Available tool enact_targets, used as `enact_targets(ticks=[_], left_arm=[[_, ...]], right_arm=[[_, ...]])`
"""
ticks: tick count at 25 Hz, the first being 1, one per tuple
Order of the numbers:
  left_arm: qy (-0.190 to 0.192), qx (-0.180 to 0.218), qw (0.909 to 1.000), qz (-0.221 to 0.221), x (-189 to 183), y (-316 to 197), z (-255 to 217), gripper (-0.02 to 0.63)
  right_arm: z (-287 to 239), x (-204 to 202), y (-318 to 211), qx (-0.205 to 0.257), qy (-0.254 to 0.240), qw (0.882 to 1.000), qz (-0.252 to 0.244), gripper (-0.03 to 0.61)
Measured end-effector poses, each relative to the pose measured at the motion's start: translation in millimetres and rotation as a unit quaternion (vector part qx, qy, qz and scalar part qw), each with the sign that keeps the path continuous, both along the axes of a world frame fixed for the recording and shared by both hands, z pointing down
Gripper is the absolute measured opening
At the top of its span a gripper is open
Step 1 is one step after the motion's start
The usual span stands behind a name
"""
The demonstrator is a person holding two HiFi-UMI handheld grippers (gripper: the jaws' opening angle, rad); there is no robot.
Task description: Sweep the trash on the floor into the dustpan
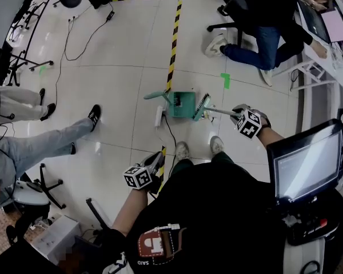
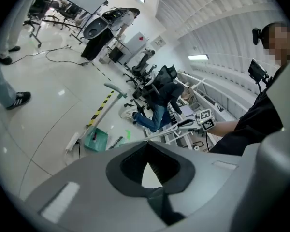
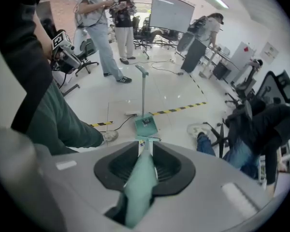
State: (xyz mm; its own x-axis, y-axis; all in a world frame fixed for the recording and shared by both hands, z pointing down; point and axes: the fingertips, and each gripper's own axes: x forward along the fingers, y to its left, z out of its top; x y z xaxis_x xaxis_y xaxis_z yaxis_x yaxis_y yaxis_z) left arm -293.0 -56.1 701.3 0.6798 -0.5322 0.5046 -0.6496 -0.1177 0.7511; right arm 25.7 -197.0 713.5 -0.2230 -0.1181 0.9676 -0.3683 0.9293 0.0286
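A green dustpan (image 1: 183, 105) stands on the white floor just ahead of my shoes, its long handle (image 3: 143, 93) upright. A few small dark bits lie in its tray. The broom's brush (image 1: 201, 107) rests against the pan's right side. My right gripper (image 1: 235, 114) is shut on the broom's pale green handle (image 3: 140, 187), which runs down between the jaws. My left gripper (image 1: 153, 165) hangs by my left hip, away from the pan, jaws together and empty. The left gripper view shows the dustpan (image 2: 95, 140) and the brush (image 2: 117, 141) far off.
A white power strip (image 1: 158, 116) with its cable lies left of the pan. Yellow-black tape (image 1: 172, 44) runs away across the floor. A seated person (image 1: 263, 39) is far right, another person's legs (image 1: 46, 141) left. A screen on a cart (image 1: 306, 164) stands at my right.
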Motion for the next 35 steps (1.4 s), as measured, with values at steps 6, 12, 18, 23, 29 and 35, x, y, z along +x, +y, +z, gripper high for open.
enact_targets(ticks=[6,12,18,23,29,35], left_arm=[[-0.01,0.046,0.9953,0.085,4.6,-22.5,-15.6,-0.002],[-0.014,0.088,0.9841,0.154,64.7,-8.2,-46.2,-0.002],[-0.018,0.13,0.9725,0.192,166.7,61.3,-70.7,-0.002],[-0.005,0.122,0.9762,0.179,260.0,168.2,-71.5,-0.002],[0.002,0.127,0.9766,0.173,290.8,244.7,-103.6,-0.002],[-0.049,0.117,0.983,0.132,245.9,315.3,-125.5,-0.002]], right_arm=[[-24.9,66.4,81.4,-0.017,0.003,0.989,0.146,0.086],[-52.9,118.2,166.8,-0.007,-0.014,0.978,0.207,0.087],[-73.3,183.9,265.3,0.021,-0.059,0.97,0.234,0.087],[-100.3,237.8,356.4,0.052,-0.099,0.964,0.243,0.087],[-109.1,277.9,423.6,0.037,-0.127,0.949,0.286,0.087],[-105.6,288.7,486.3,0.031,-0.15,0.943,0.294,0.087]])
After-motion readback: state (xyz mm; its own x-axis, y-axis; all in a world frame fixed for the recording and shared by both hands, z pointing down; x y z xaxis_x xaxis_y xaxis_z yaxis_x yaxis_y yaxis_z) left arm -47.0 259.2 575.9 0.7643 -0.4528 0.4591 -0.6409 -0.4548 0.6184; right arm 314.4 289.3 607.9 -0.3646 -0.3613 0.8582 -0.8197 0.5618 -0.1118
